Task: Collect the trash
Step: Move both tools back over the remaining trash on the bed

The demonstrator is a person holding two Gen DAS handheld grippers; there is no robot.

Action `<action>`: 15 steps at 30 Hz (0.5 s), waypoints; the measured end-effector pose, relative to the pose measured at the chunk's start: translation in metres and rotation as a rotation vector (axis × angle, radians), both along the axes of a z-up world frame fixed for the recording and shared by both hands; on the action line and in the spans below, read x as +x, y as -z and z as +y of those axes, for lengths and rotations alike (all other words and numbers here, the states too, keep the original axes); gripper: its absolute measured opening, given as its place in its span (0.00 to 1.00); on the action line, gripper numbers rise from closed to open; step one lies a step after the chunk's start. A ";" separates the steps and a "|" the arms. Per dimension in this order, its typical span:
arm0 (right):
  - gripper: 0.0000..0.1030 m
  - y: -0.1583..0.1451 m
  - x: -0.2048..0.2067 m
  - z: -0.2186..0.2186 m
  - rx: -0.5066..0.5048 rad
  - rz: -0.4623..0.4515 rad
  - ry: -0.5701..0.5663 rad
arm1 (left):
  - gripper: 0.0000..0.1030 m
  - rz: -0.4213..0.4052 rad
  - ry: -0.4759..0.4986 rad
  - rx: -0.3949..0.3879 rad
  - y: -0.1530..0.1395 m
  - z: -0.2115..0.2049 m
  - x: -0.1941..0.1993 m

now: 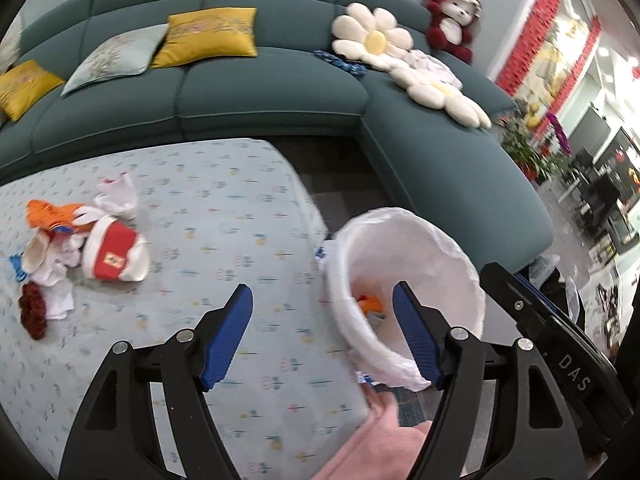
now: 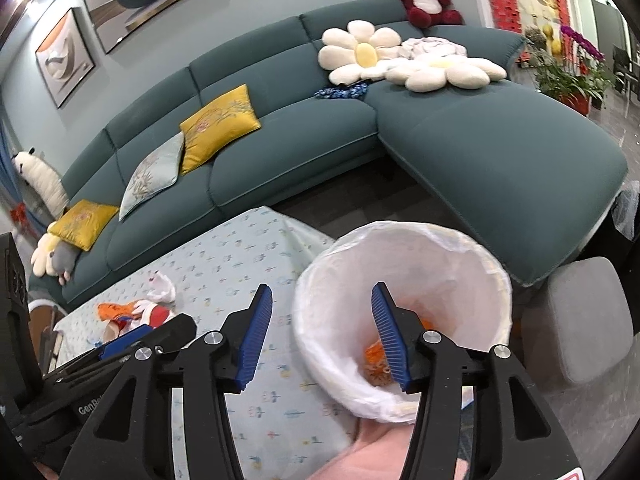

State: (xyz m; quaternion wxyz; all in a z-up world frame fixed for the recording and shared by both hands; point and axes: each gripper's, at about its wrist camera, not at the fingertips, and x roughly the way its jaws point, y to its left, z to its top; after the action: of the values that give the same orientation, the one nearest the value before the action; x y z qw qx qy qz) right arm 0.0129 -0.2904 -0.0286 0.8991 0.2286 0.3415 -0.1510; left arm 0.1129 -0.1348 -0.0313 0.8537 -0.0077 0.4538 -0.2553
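Note:
A white bin lined with a white bag stands beside the table's right end, also in the right wrist view as the bin. Orange scraps lie at its bottom, the same orange scraps showing from the right. My left gripper is open and empty, straddling the bin's near rim. My right gripper is open and empty too, its right finger over the bin. On the table's left lies a trash pile: a red and white paper cup, an orange wrapper, white tissues and a dark red scrap.
The table wears a light blue patterned cloth. A teal corner sofa with yellow cushions, flower pillows and a red plush toy lies behind. A pink sleeve sits below the bin. A grey stool stands right of the bin.

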 end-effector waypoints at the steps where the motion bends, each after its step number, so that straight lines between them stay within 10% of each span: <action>1: 0.49 -0.001 0.003 0.006 -0.002 0.001 -0.010 | 0.67 0.000 -0.016 -0.001 0.000 0.008 0.002; 15: 0.53 -0.004 0.046 0.101 -0.043 0.036 -0.156 | 0.67 0.031 -0.230 0.002 0.015 0.135 0.031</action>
State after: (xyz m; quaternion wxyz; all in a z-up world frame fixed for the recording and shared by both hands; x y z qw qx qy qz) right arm 0.0591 -0.1894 -0.0251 0.9066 0.1790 0.3708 -0.0921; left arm 0.1442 -0.0002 -0.0460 0.8702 -0.0630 0.4635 -0.1549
